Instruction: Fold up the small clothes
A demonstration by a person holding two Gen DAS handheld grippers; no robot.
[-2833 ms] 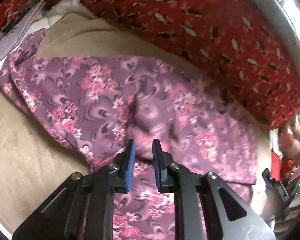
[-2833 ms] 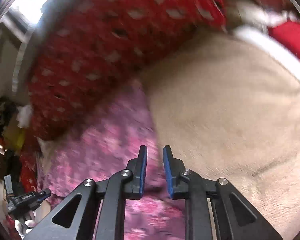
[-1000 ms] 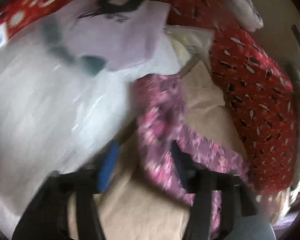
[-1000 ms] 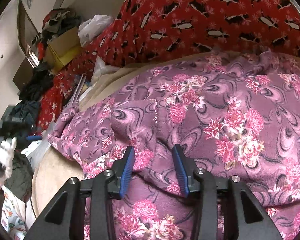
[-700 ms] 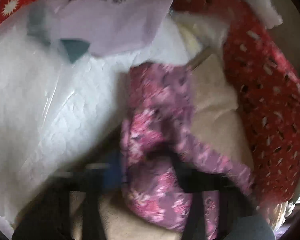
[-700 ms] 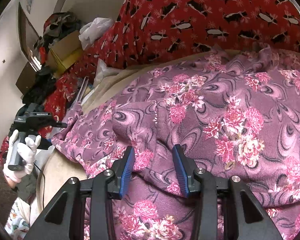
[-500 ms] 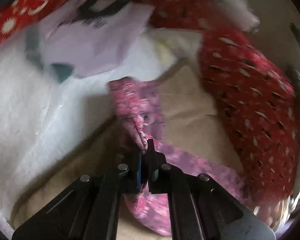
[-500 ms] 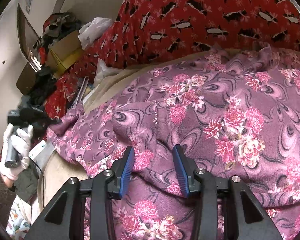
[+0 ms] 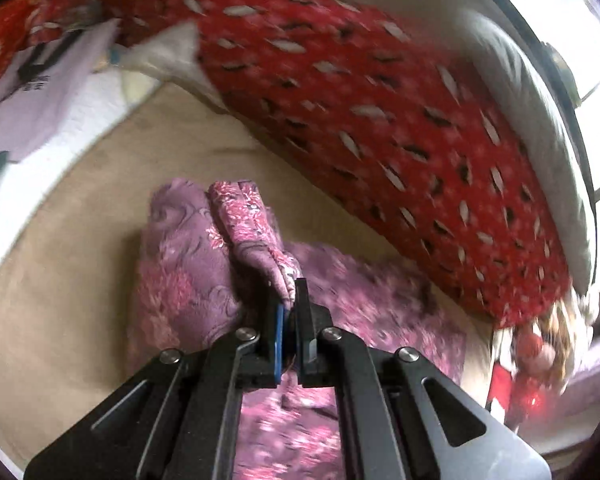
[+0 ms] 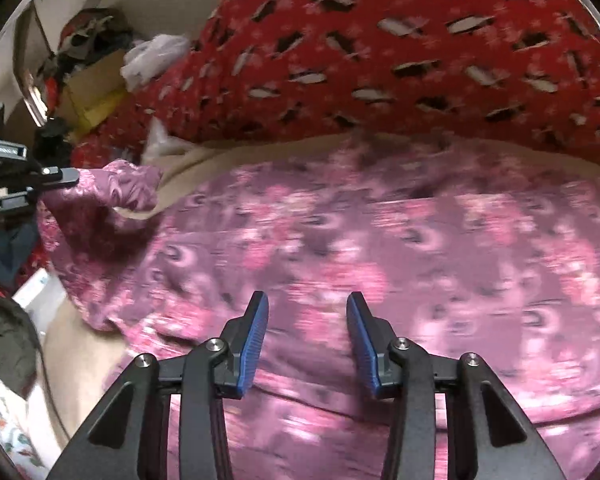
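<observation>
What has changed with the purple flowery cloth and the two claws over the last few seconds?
The left claw has shut on an edge of the purple floral garment, which it had only hovered over with its pads apart, and has lifted that end up and over the rest. The right claw stays open above the garment, gripping nothing. The garment still lies on the beige blanket beside the red patterned bedding.
</observation>
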